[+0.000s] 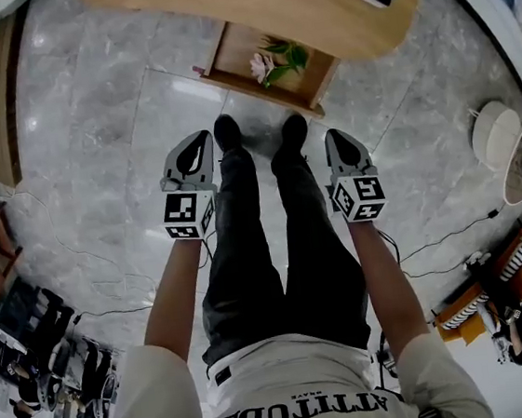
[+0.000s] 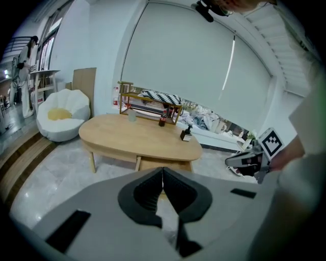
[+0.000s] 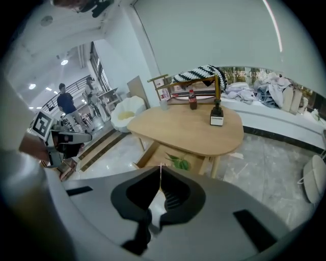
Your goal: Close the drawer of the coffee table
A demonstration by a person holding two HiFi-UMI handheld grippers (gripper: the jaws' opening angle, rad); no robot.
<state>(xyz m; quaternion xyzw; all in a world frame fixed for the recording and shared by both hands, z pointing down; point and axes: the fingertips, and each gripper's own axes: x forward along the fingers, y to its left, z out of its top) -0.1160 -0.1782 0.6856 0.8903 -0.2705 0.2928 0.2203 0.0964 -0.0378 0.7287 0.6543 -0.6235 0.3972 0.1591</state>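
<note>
Living room: coffee table, shell-shaped armchair

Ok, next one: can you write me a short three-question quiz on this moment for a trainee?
1. True or false: the drawer of the coffee table stands open.
2. The left tongs and right tongs are: A) both shut and empty; B) both wide open; C) both clamped on the drawer front.
3. In a few words: what lies inside the drawer?
Key: 1 true. 2 A. 3 a pink flower with green leaves.
</note>
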